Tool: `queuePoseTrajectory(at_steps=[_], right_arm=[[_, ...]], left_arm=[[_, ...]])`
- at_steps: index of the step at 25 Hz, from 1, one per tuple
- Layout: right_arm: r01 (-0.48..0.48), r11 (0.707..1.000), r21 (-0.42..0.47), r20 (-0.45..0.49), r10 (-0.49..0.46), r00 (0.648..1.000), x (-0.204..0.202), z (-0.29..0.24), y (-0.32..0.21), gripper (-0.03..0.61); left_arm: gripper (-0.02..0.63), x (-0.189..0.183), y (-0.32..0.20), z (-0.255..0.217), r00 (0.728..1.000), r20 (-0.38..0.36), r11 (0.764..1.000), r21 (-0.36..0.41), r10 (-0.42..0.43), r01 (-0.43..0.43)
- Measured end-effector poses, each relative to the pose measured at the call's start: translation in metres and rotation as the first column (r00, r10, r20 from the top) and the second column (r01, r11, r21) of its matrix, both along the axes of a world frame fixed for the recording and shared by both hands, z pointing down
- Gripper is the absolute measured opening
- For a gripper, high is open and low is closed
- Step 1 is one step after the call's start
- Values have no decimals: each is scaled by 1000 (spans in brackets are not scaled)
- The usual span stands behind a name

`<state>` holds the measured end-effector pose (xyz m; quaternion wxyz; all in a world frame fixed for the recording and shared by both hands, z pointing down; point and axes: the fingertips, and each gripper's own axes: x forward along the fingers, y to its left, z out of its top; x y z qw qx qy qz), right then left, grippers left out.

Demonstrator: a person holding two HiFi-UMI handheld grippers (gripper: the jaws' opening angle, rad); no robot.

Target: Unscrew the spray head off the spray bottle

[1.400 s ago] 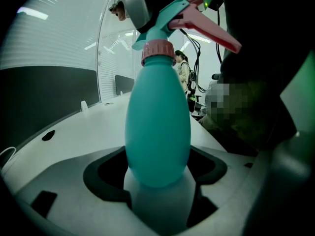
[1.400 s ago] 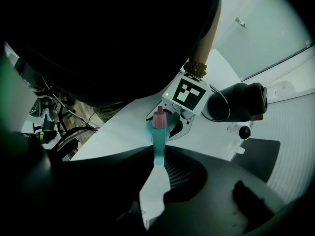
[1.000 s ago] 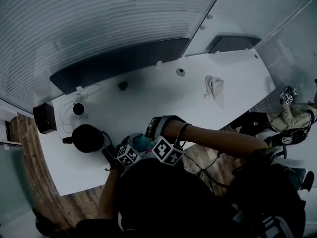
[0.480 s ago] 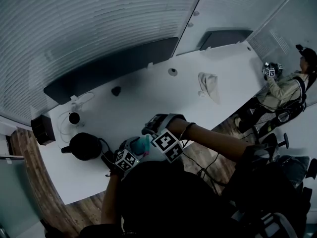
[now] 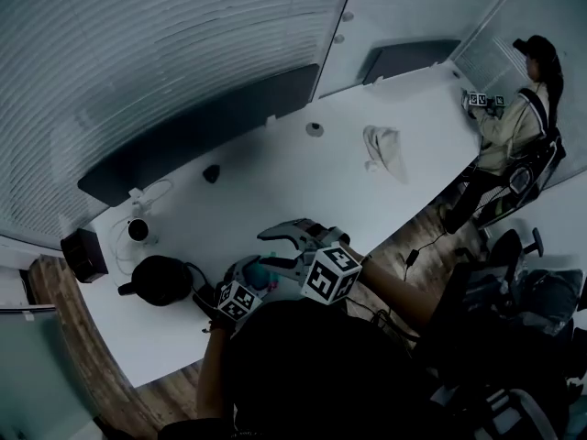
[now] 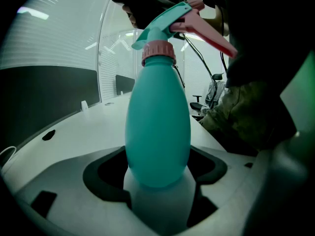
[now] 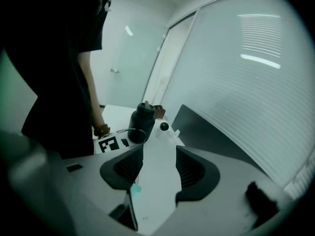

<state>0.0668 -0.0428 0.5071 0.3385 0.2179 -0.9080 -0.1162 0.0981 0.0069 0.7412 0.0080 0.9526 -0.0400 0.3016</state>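
Spray bottle [image 6: 157, 127] stands upright at the near edge of the table [image 5: 275, 172], with the left gripper [image 6: 158, 181] clamped on its lower body. Spray head [image 6: 179, 21] is still on, pink collar [image 6: 158, 52] seated (no gap visible). Right gripper [image 7: 155, 166] sits just above the head, apart from it. Its jaws have just been opening, with nothing between them. A regrip probably means coming down along the bottle's axis.

Black kettle [image 5: 158, 280] close on the left
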Motion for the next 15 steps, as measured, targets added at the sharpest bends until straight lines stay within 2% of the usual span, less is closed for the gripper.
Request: queuePoseTrajectory(at_steps=[2,4,6,8,10,13,15], right_arm=[[-82,996,-37,113,85,990,5,-3,-1,207],[-142,985,-98,210,160,965,13,-3,-2,207],[-192,968,-164,300,234,925,22,-2,-3,207],[-240,942,-235,382,316,869,33,1,-3,206],[-280,911,-303,428,393,814,48,10,-1,199],[-314,869,-382,448,471,760,69,34,6,186],[-328,825,-460,472,540,697,81,46,11,182]], left_arm=[[377,1,1,0,1000,-1,1000,-1,-1,1],[376,2,1,0,1000,-3,1000,-3,-2,2],[377,1,0,0,1000,-3,1000,-2,-3,3],[377,-1,0,1,1000,1,1000,1,-3,3],[377,0,1,1,1000,1,1000,-1,0,0],[377,0,2,0,1000,0,1000,-2,-4,4],[377,-1,3,0,1000,4,1000,-3,-7,7]])
